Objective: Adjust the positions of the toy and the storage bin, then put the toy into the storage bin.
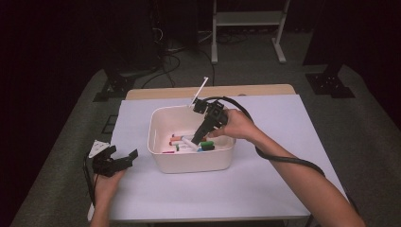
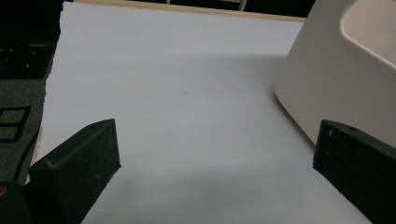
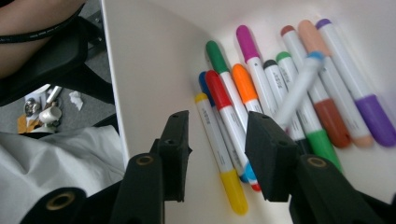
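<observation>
Left claw [image 1: 124, 160] gapes on the white-covered table [image 1: 265, 179]; right claw [image 3: 217, 140] parted over bin's [image 1: 189, 163] markers [image 3: 243, 88].

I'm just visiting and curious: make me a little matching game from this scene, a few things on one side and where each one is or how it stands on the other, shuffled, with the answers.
Things:
1. markers
2. left gripper
3. right gripper
4. white bin

Places or states:
A. reaching down into the bin, jaws apart, nothing between them
B. standing on the pale sheet in the middle of the table
C. lying in a heap on the bin's floor
D. held low over the sheet beside the bin, jaws wide apart, holding nothing

Pairs: 1-C, 2-D, 3-A, 4-B
</observation>
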Action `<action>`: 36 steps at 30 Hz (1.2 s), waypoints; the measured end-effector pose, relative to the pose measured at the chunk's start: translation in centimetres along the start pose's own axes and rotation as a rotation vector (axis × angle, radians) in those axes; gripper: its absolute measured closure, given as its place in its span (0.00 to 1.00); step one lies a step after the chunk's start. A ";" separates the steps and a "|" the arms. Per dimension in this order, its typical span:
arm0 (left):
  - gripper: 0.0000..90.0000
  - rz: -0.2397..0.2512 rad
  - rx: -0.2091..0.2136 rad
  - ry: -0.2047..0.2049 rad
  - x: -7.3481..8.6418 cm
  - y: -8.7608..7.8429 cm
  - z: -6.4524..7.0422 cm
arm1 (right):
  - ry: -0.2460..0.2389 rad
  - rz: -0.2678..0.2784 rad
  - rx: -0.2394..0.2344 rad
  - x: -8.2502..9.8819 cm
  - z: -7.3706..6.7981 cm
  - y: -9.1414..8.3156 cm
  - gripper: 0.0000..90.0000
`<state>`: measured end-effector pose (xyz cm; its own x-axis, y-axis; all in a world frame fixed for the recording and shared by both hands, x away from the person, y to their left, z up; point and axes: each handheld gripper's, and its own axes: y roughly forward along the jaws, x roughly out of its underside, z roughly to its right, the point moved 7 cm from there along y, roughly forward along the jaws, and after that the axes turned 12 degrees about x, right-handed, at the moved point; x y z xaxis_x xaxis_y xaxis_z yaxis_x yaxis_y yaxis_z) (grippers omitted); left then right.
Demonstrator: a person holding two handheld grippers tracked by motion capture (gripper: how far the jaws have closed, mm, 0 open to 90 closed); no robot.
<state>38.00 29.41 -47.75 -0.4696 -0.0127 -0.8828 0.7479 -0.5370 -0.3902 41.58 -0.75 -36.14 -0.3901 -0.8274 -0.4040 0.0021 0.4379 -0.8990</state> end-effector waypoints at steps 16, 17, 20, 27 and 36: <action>0.00 -0.006 -0.002 0.007 0.0 0.2 -0.1 | 0.088 0.121 0.048 4.1 1.5 -4.6 0.56; 0.00 -0.004 -0.001 0.004 0.0 0.1 -0.1 | 0.093 0.127 0.047 4.3 1.5 -4.8 0.56; 0.00 0.000 -0.001 0.001 -0.1 0.1 0.0 | 0.112 0.157 0.058 4.9 1.8 -5.7 0.54; 0.00 0.000 0.006 0.006 -0.1 0.3 0.2 | 0.157 0.222 0.087 7.0 2.6 -8.0 0.53; 0.00 -0.010 0.001 0.013 0.0 0.1 0.2 | 0.220 0.266 0.131 10.8 4.3 -9.4 0.50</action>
<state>37.92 29.21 -47.76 -0.4711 0.0038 -0.8821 0.7425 -0.5381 -0.3989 41.31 -15.34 -32.80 -0.5490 -0.5886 -0.5934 0.2424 0.5674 -0.7870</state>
